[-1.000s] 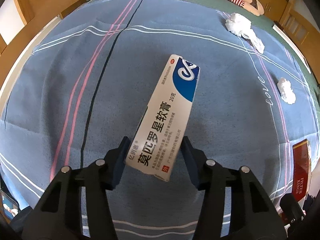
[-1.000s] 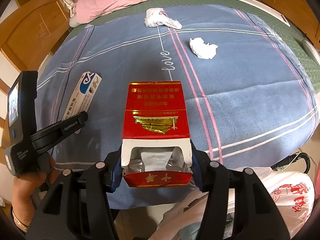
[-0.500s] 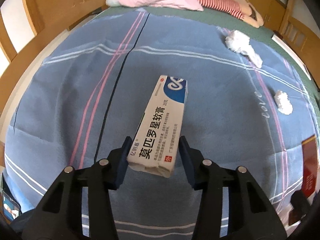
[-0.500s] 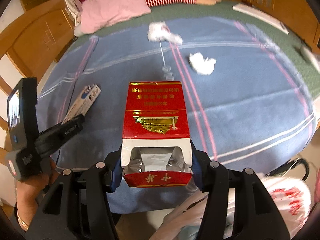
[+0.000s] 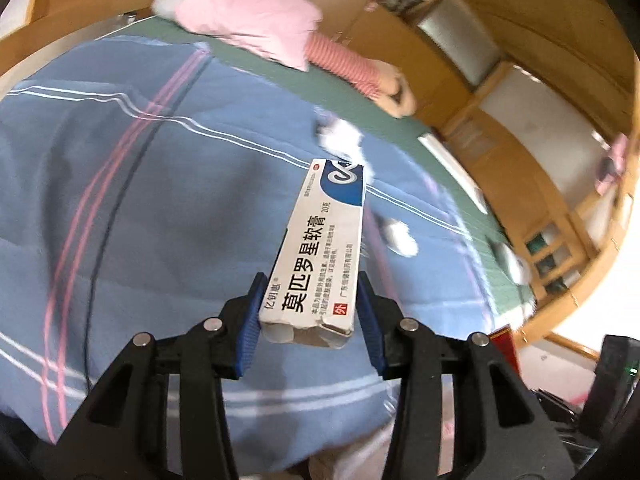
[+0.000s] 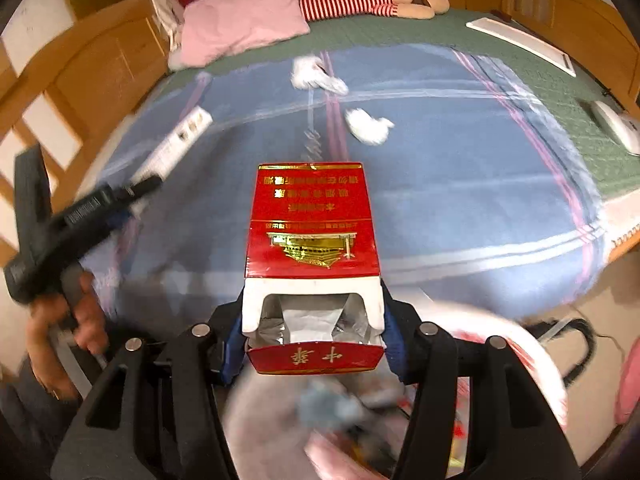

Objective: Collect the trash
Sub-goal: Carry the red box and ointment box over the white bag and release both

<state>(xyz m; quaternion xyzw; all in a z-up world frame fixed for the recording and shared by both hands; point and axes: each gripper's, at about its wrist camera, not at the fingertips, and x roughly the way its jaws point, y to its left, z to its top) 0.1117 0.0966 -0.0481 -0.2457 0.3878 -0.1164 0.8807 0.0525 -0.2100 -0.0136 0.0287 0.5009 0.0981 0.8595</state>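
Ointment box [image 5: 320, 256] clamped in left gripper [image 5: 312, 320], jaws just closing; right gripper [image 6: 314, 320] grasping cigarette pack [image 6: 312, 220].

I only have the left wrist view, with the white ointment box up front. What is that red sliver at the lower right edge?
Observer: A red cigarette pack, clamped in the right gripper, with its flip lid open.
Operator: Anything inside it?
Observer: Only the silver foil lining shows; I cannot tell the contents.
Operator: Where is the trash bag?
Observer: A white plastic bag with red print, blurred, sits directly beneath that pack.
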